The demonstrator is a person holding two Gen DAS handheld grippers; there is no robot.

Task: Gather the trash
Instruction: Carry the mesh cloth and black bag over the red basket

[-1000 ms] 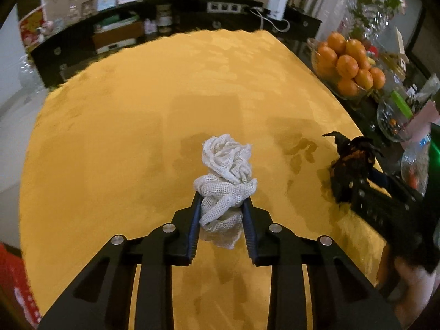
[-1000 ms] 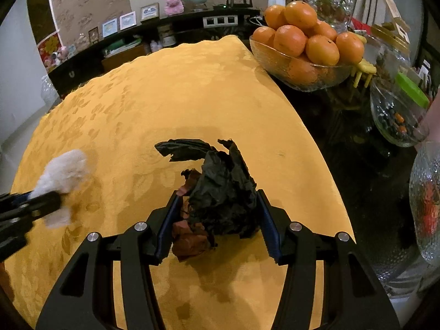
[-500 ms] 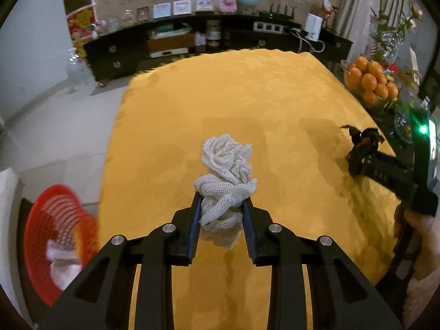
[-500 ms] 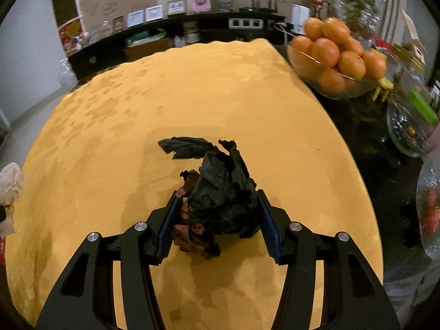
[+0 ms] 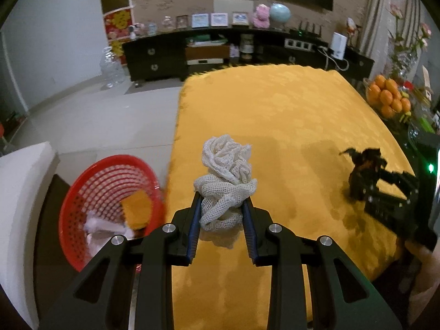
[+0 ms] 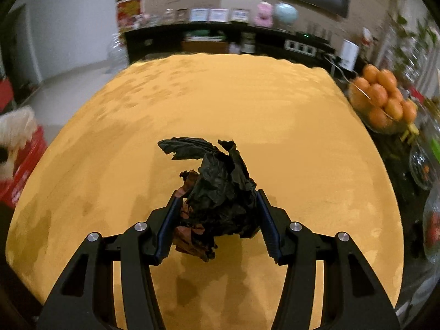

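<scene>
My left gripper (image 5: 222,206) is shut on a wad of white mesh netting (image 5: 227,176) and holds it above the left edge of the yellow tablecloth (image 5: 288,115). A red plastic basket (image 5: 82,189) stands below and left of it, off the table, with white paper and an orange piece inside. My right gripper (image 6: 217,206) is shut on crumpled black paper (image 6: 220,192) with a brown scrap, held above the cloth. The right gripper also shows in the left wrist view (image 5: 365,181). The white netting shows blurred at the left edge of the right wrist view (image 6: 13,126).
A glass bowl of oranges (image 6: 382,101) and other glass dishes (image 6: 423,165) stand along the table's right side. A white cushion or chair (image 5: 19,206) is left of the basket. A dark sideboard (image 5: 220,52) lines the far wall.
Both grippers have pulled back and up with their loads. The left gripper has swung left, bringing the red basket into fuller view below it.
</scene>
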